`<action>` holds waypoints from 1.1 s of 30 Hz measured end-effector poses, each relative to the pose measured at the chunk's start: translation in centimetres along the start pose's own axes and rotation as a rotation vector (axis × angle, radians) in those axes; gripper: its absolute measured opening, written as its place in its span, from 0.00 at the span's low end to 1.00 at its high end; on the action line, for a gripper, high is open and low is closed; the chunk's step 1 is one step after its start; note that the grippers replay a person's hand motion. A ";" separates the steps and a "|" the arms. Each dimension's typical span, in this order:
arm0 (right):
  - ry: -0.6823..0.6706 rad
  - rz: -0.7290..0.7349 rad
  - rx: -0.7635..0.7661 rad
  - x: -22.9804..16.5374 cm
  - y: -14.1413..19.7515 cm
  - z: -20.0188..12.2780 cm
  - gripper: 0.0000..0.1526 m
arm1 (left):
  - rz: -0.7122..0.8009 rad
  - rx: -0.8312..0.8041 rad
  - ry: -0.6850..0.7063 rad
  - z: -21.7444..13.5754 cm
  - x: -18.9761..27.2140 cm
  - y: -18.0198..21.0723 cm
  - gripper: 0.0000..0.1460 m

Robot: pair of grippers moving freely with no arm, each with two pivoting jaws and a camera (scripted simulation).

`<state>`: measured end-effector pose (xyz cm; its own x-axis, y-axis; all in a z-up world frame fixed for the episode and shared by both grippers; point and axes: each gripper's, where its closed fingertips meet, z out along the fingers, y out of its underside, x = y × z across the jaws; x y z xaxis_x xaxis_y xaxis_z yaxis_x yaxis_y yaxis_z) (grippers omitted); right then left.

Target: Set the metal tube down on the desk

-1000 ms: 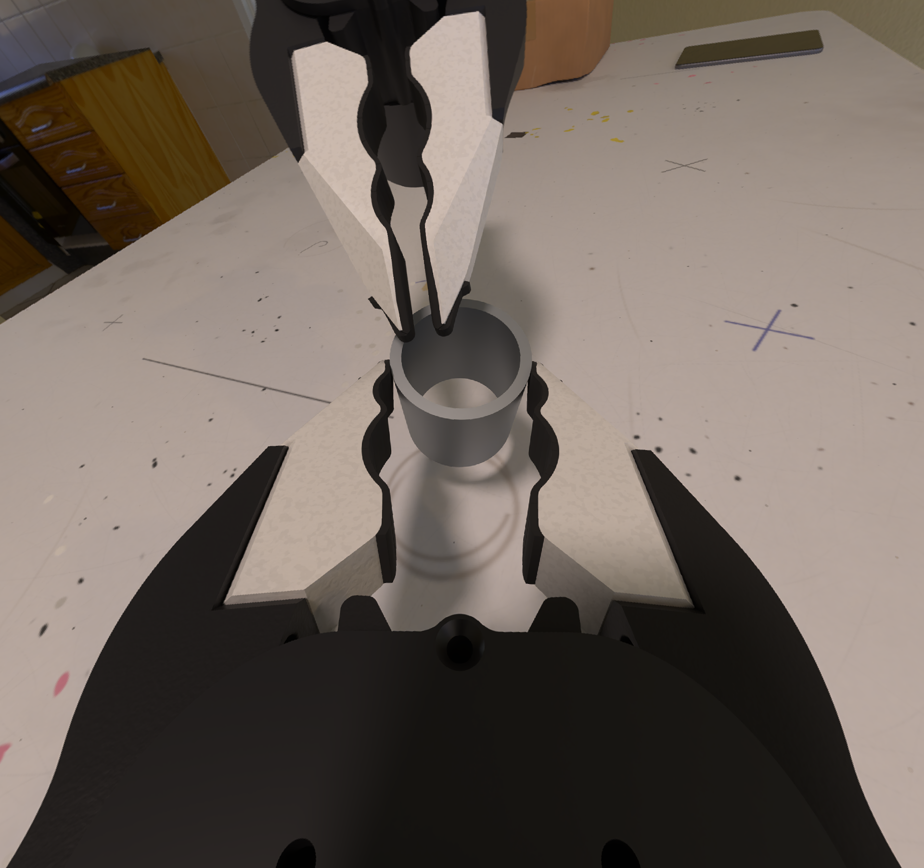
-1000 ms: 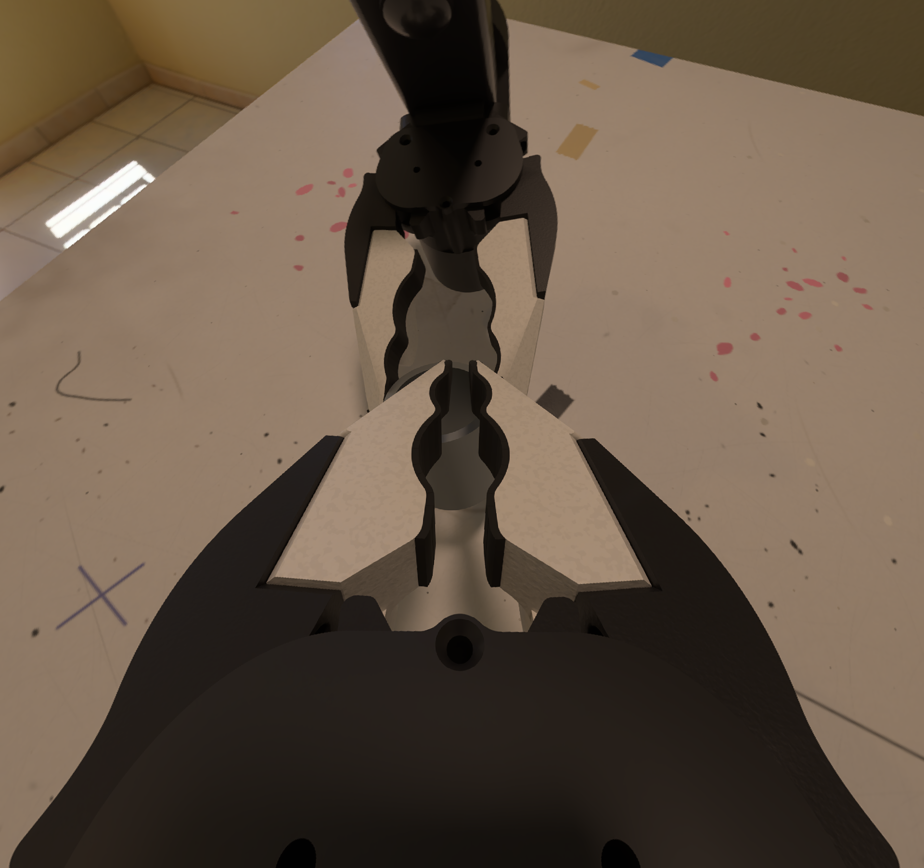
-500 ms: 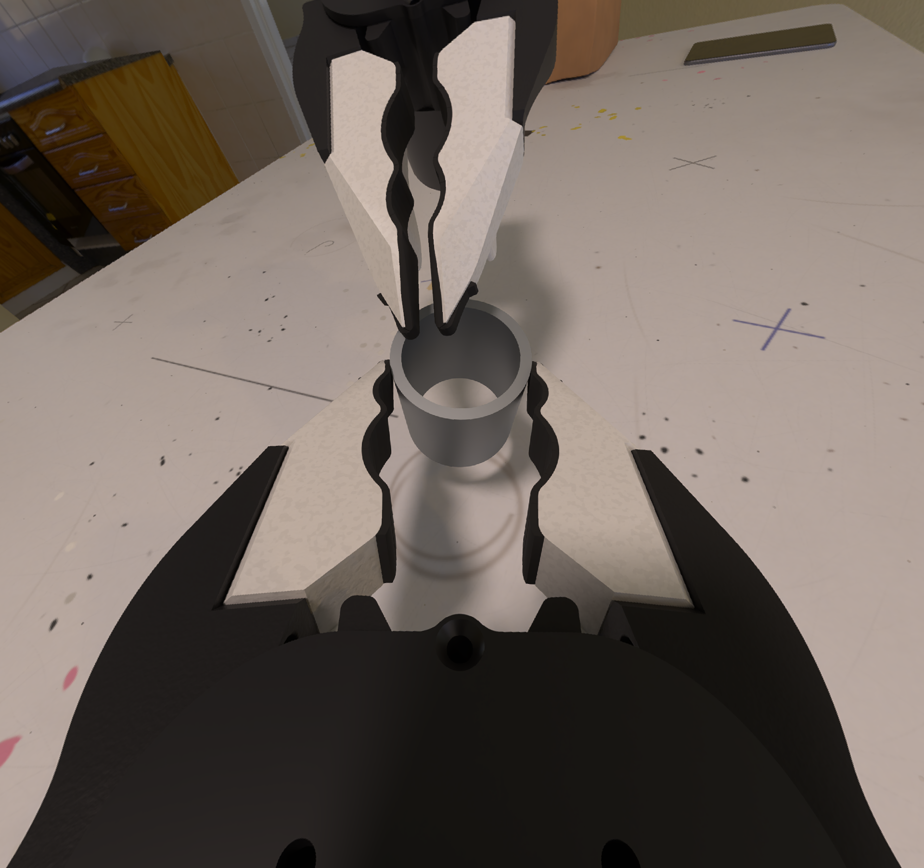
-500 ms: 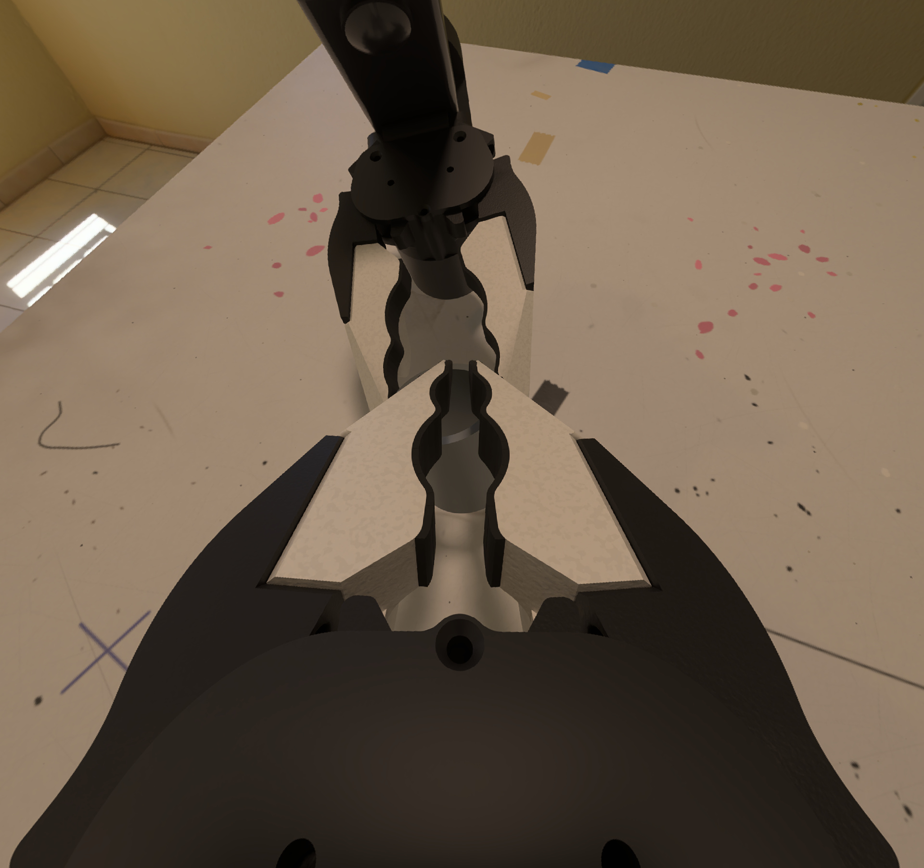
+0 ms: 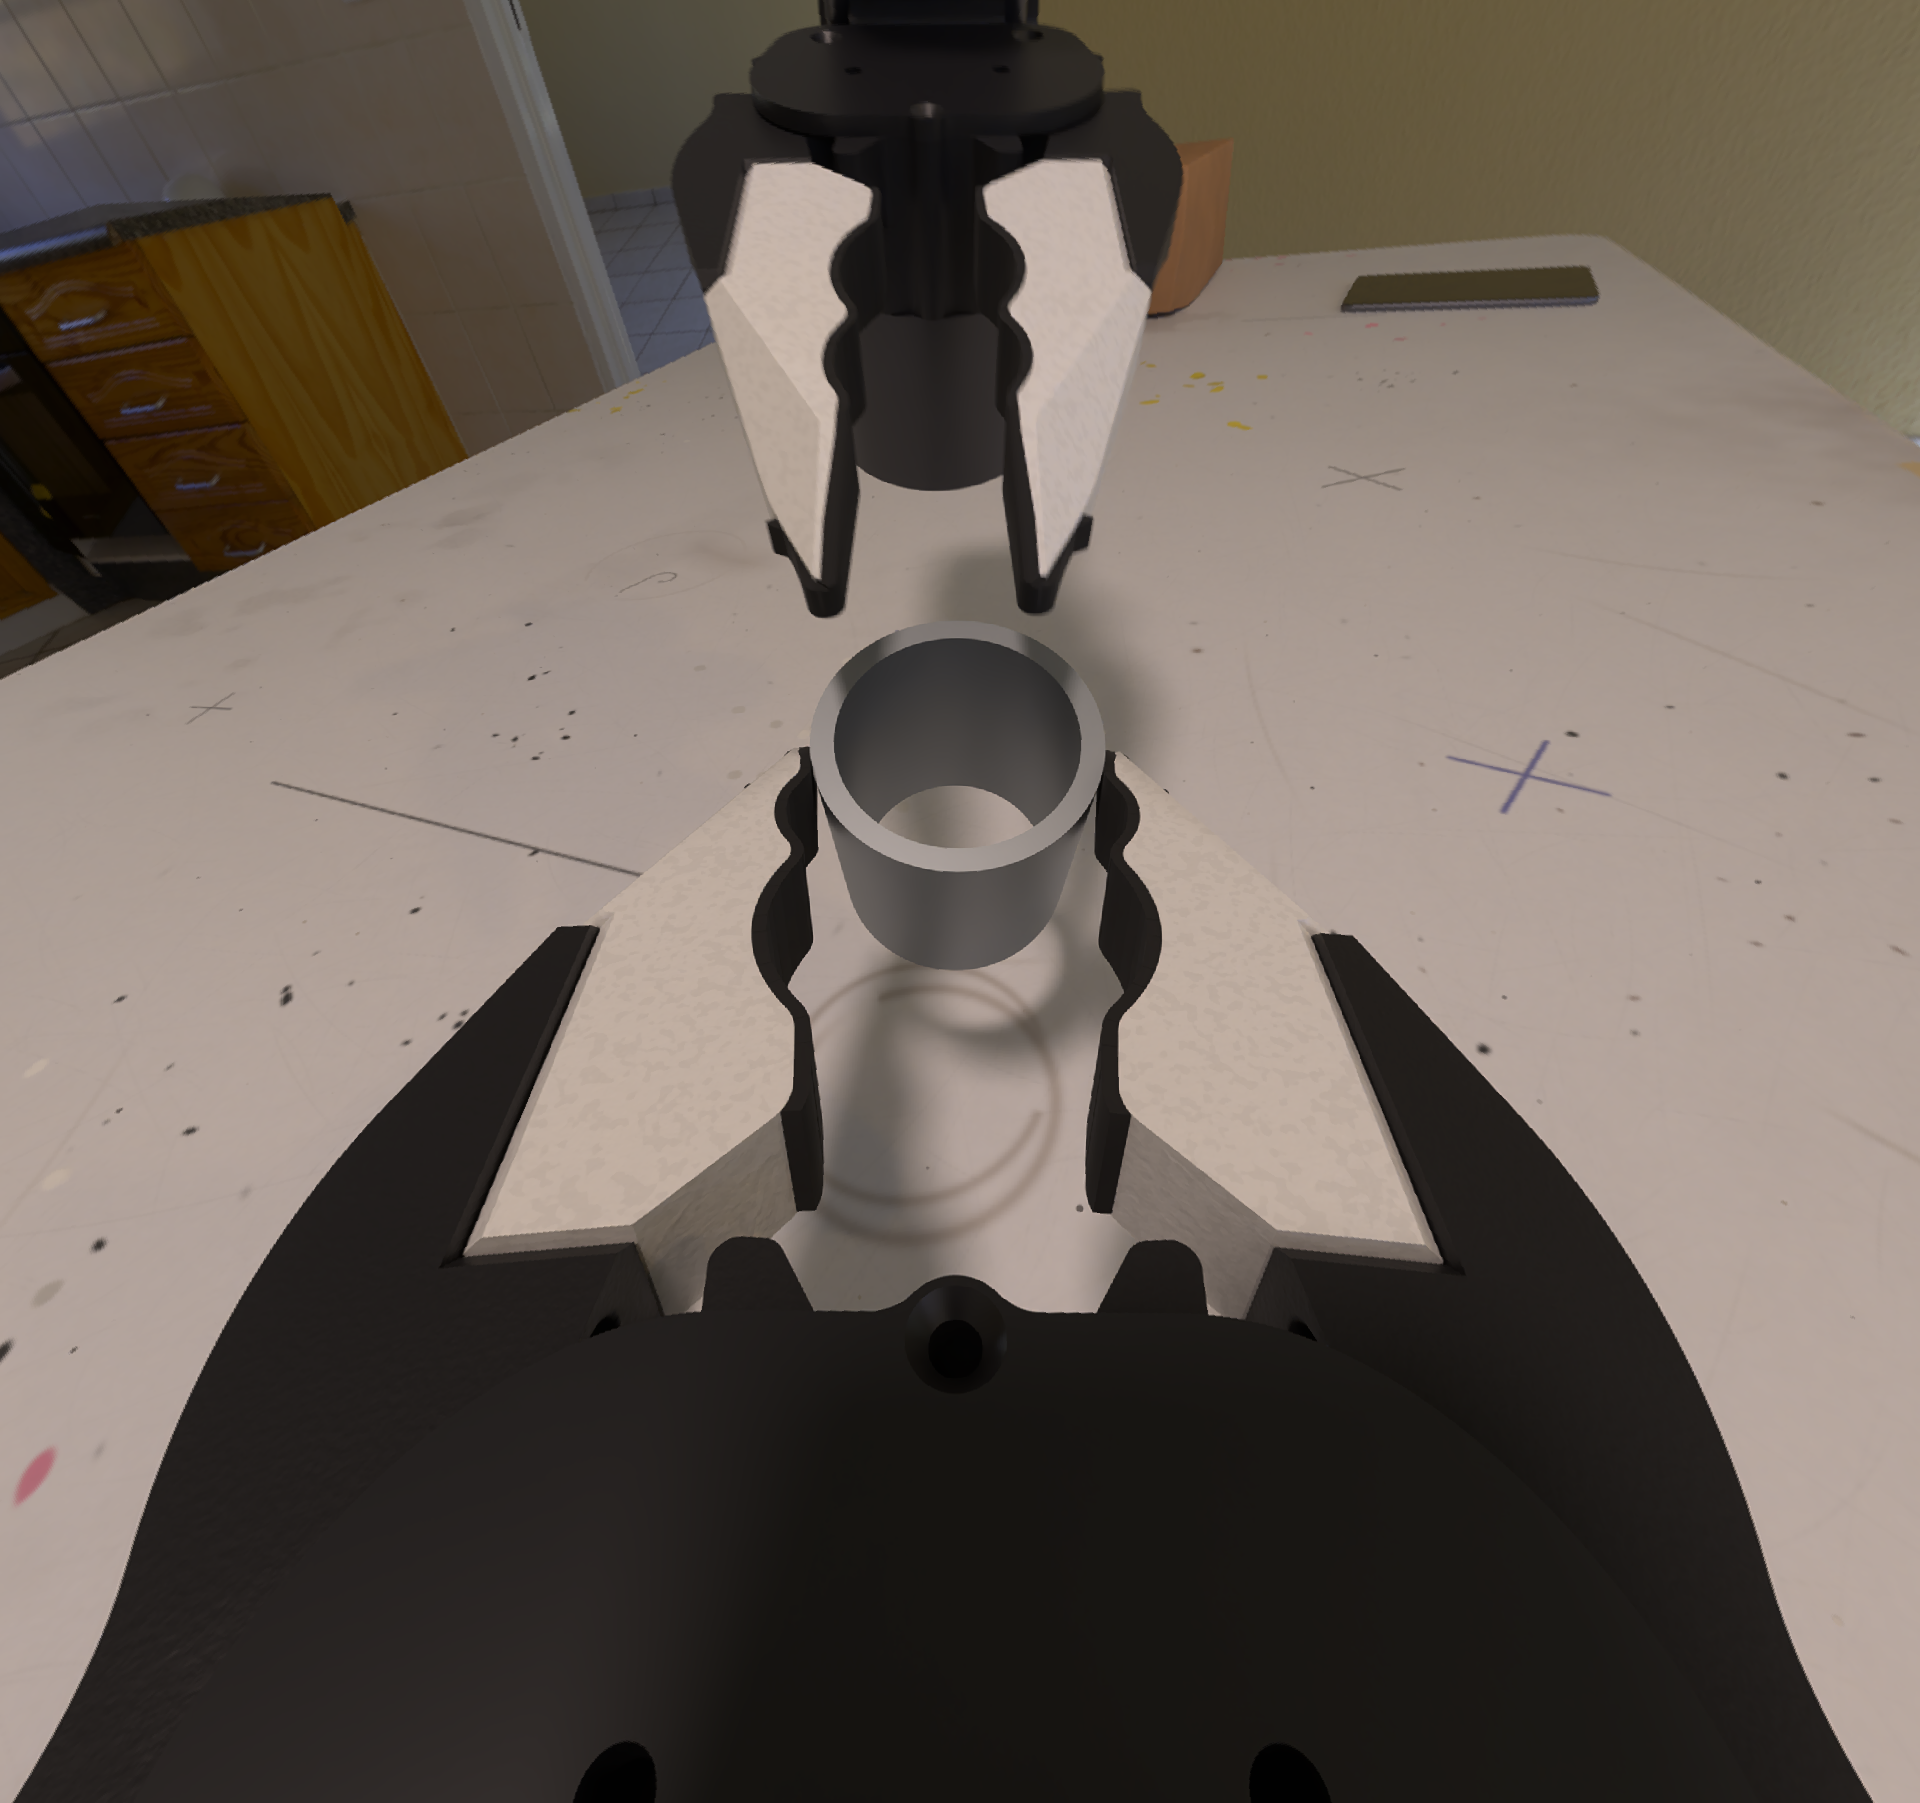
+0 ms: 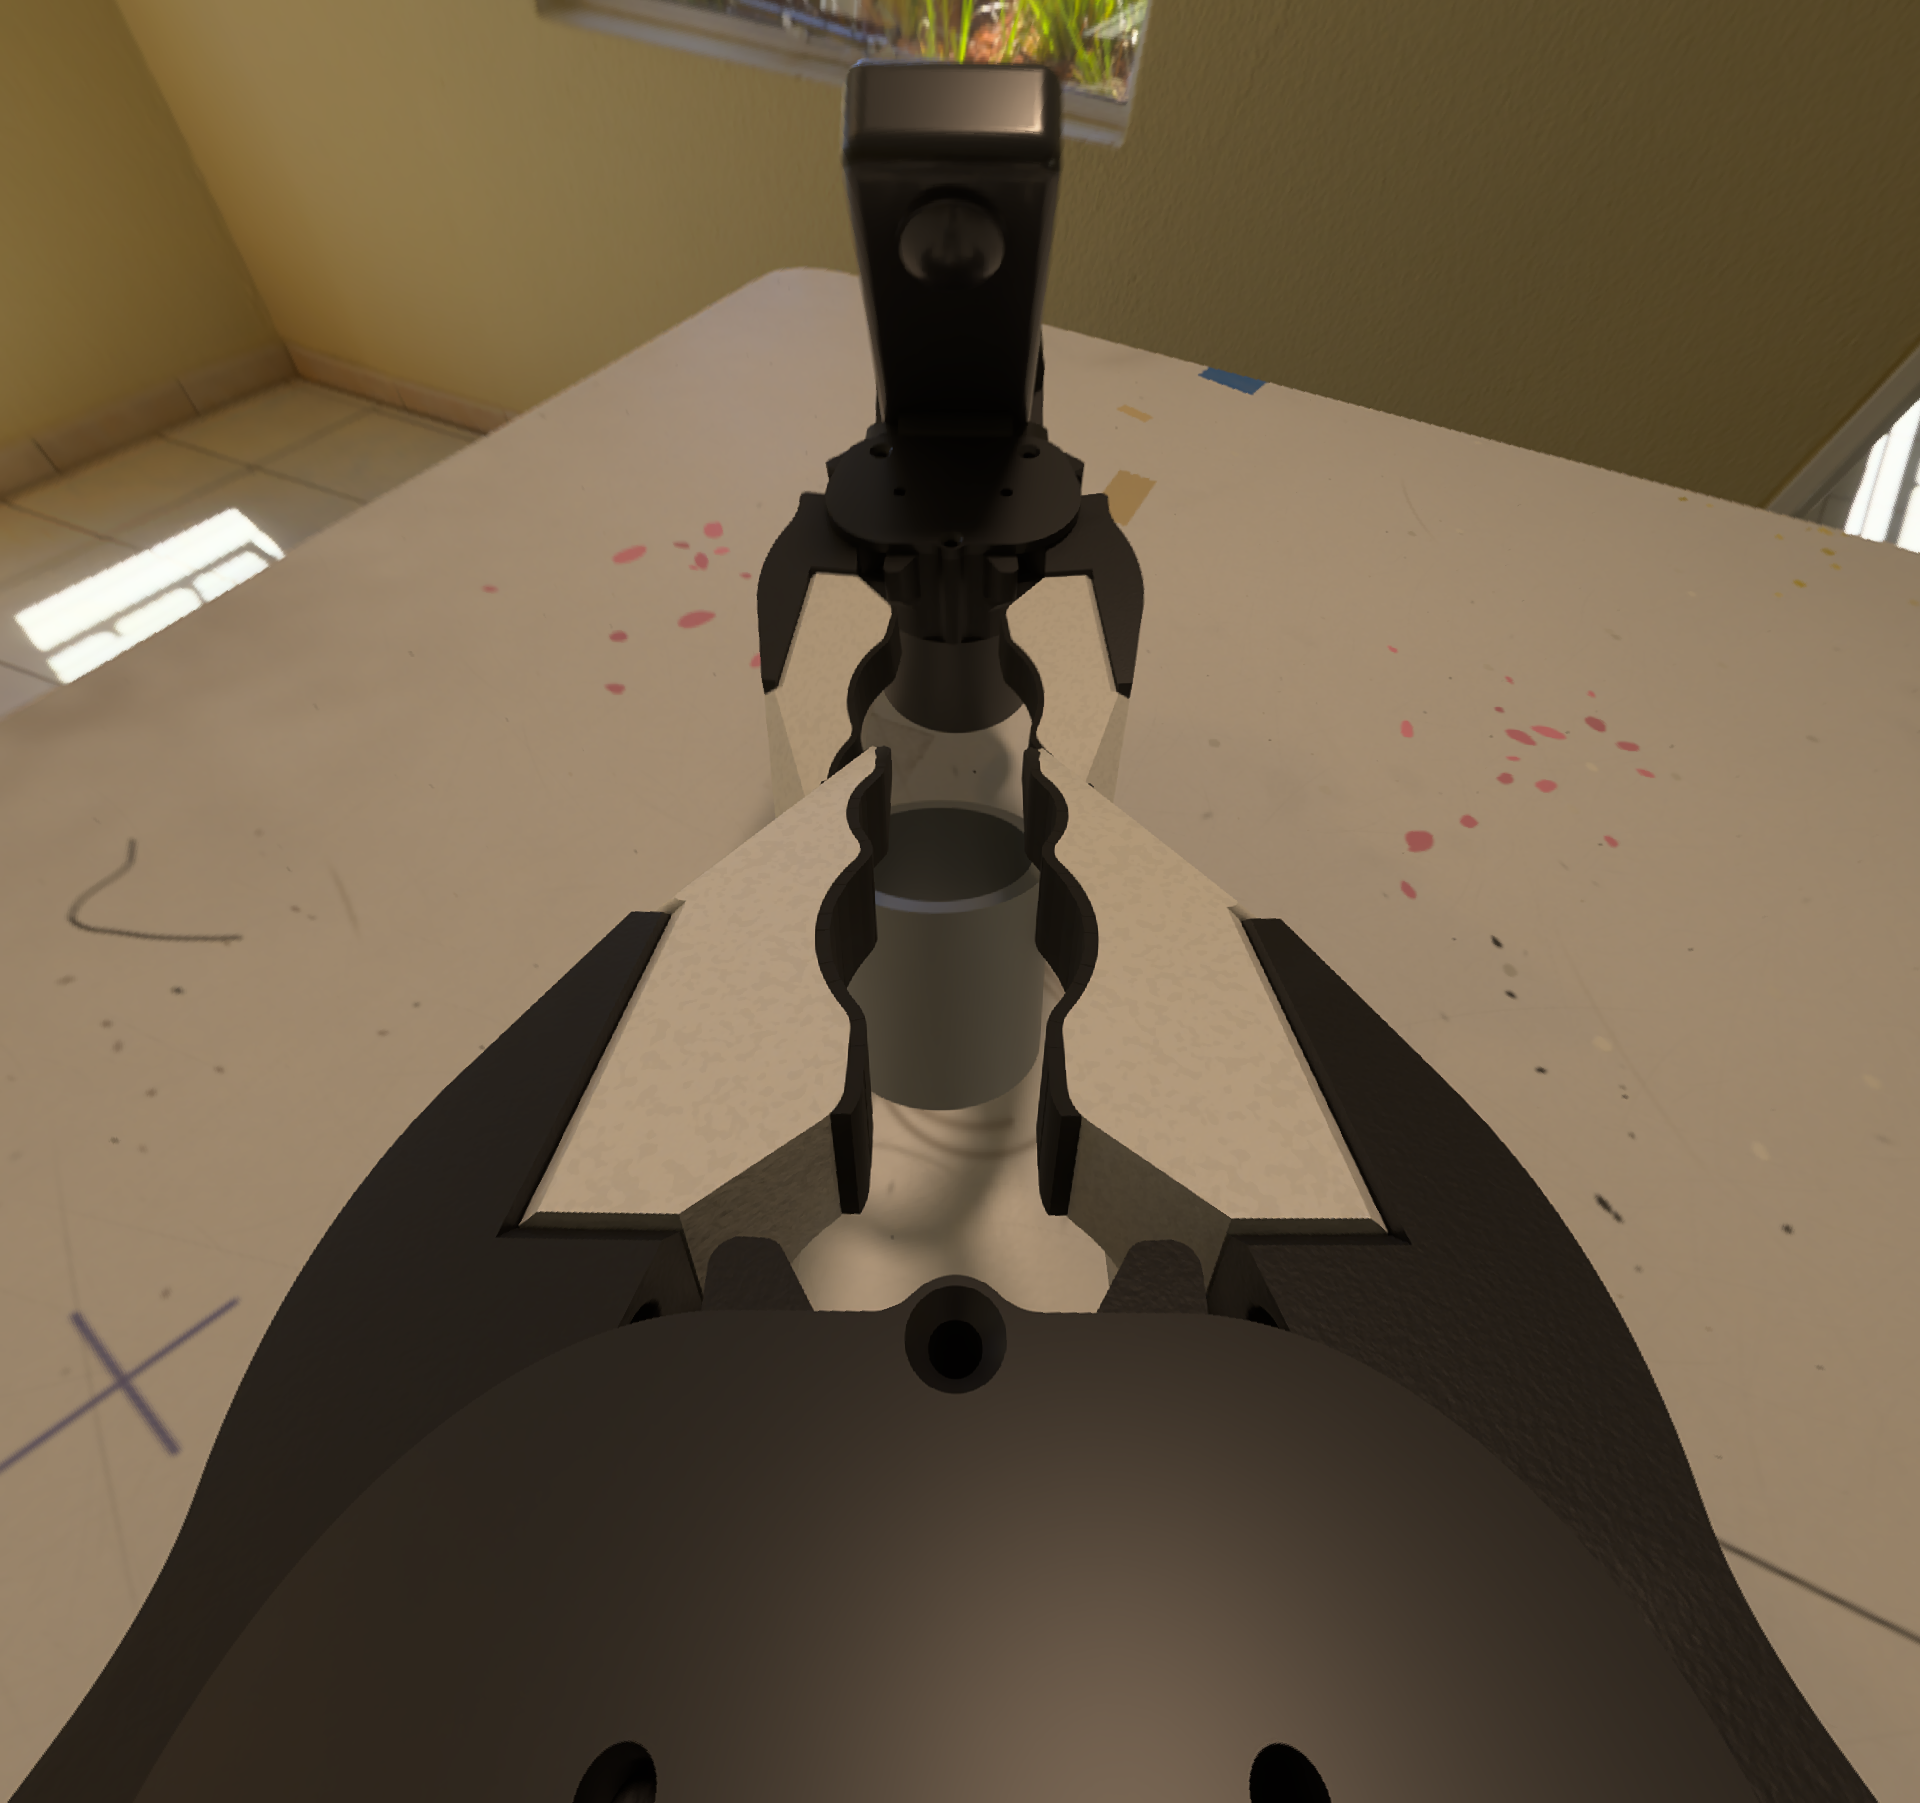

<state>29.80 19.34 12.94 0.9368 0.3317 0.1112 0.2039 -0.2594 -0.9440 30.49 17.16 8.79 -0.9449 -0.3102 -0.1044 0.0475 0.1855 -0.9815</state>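
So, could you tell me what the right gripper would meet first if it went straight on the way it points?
Most likely the metal tube: it stands upright dead ahead, framed by the right gripper's open fingers. Depth is unclear, so the tips may pass either side.

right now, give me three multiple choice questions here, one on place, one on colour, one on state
1. Where is the metal tube? A on the floor B between the left gripper's fingers C on the drawers
2. What colour is the large cross on the desk right of the tube? A red B purple C green
3. The right gripper is: A open B shut on the tube C out of view
1 B, fingers flank it both sides. 2 B, thin purple strokes. 3 A, fingertips apart, clear of the rim.
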 end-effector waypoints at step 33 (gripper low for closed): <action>0.152 0.091 -0.024 0.5 4.4 -1.3 0.23 | -0.113 -0.394 -0.105 0.3 -1.8 5.2 0.37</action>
<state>31.51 17.20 9.25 0.9836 0.1650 0.0731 0.1213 -0.3047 -0.9447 32.52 18.41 3.86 -0.8979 -0.4387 -0.0353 -0.2015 0.4811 -0.8532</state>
